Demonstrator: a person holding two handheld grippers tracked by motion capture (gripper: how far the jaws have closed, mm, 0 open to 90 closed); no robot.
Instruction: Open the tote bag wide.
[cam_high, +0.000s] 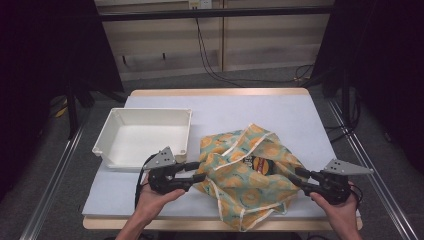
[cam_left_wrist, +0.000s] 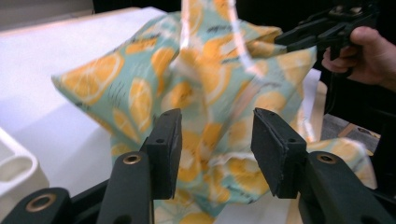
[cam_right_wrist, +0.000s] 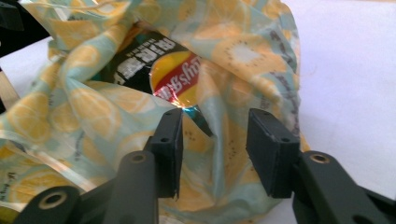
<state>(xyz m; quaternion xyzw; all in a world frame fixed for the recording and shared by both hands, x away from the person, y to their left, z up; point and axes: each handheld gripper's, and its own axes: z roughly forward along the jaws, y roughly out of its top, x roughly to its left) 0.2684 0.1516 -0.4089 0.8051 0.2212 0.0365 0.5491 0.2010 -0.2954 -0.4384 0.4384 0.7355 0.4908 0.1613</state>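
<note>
Both grippers' fingers (cam_left_wrist: 164, 140) half-open around lemon-print bag (cam_high: 245, 175).

Upside-down "Lay's" logo on the chip bag (cam_right_wrist: 161, 70).

This looks like a lab or test room, not a home. One table (cam_high: 220, 107) with a pale blue top and a wooden edge stands on a grey floor (cam_high: 250, 80). Metal rails (cam_high: 50, 175) run along both sides of it. Black curtains (cam_high: 45, 50) hang left and right. Behind, plain wooden panels (cam_high: 165, 40) line the wall, and black cables (cam_high: 210, 60) hang from a socket and trail over the floor.
</note>
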